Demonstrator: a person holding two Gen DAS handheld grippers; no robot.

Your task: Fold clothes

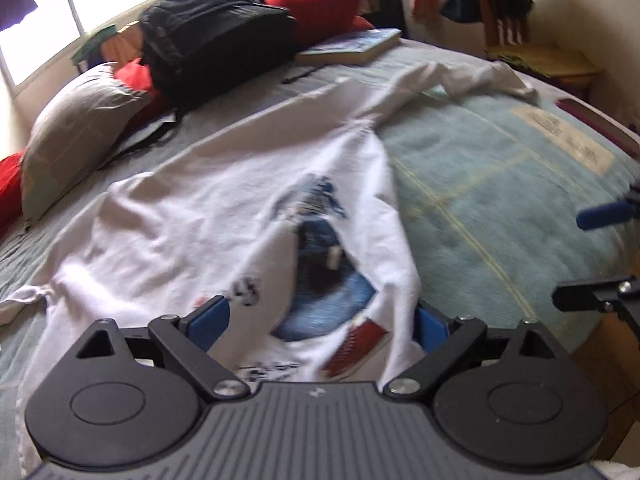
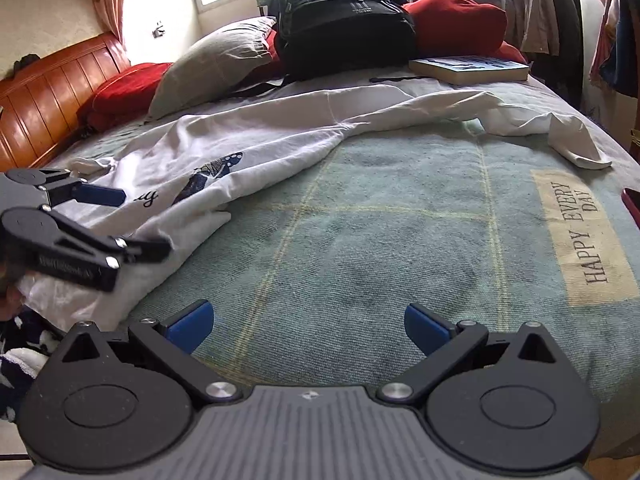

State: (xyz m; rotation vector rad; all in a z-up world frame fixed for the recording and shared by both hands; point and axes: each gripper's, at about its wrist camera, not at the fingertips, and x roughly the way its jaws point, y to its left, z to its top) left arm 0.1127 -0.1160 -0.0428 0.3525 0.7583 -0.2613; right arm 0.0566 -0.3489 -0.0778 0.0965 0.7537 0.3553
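White shirt [image 1: 208, 216] lies rumpled on the bed [image 2: 360, 240]. Left claw [image 1: 320, 320] gapes wide astride its near hem; right claw [image 2: 308, 324], wide and empty, hovers beside. Pinch one layer only.

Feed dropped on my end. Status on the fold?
Left gripper open over shirt hem, right gripper open over bare blanket. Shirt spread, crumpled, unfolded. Backpack and book beyond it.
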